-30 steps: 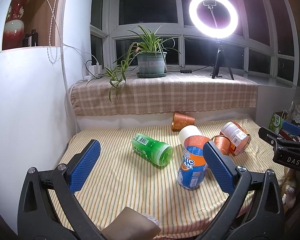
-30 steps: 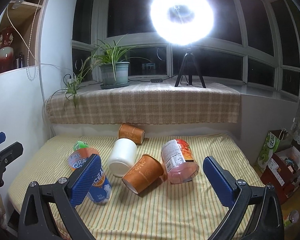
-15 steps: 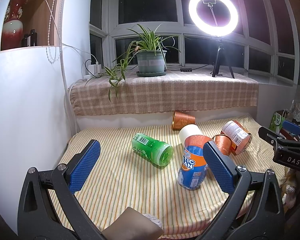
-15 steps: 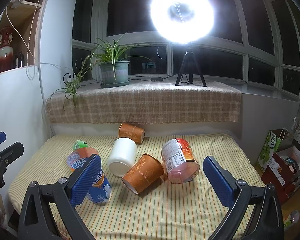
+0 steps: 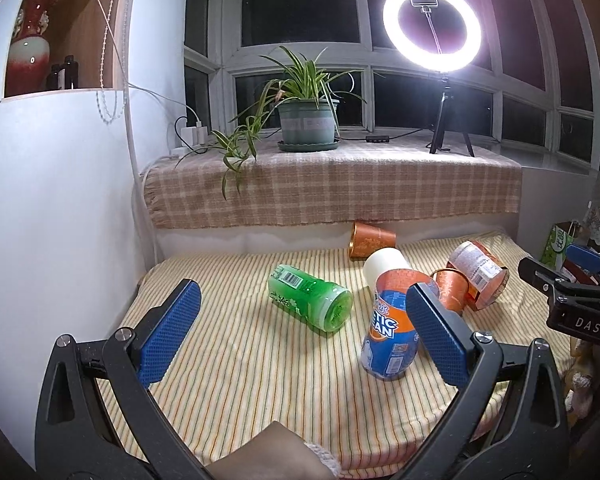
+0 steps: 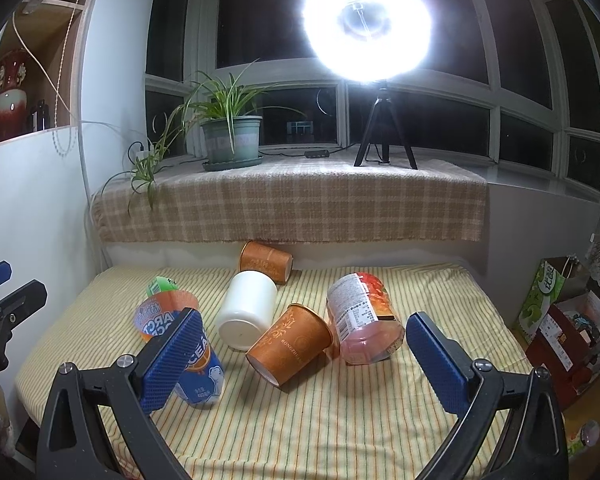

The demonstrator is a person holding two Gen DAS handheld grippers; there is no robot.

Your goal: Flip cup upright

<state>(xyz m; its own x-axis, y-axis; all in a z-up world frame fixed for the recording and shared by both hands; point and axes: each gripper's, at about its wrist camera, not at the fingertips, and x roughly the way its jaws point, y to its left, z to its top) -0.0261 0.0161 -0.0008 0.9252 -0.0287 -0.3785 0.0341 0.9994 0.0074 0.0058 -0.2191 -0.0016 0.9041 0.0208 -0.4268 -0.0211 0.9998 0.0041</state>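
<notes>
Several cups lie on a striped cloth [image 6: 320,420]. An orange paper cup [image 6: 290,344] lies on its side in the middle, next to a white cup [image 6: 246,312] and a pink-labelled cup [image 6: 364,318]. A second orange cup [image 6: 266,260] lies at the back. A blue and orange cup [image 5: 392,338] leans tilted, and a green cup [image 5: 310,298] lies on its side. My left gripper [image 5: 304,336] is open and empty, in front of the green cup. My right gripper [image 6: 304,360] is open and empty, in front of the orange cup.
A checked cloth covers the sill [image 6: 292,200] behind, with a potted plant [image 6: 230,140] and a ring light on a tripod [image 6: 382,132]. A white wall [image 5: 52,220] stands at the left. Boxes and bags [image 6: 560,312] sit on the floor at the right.
</notes>
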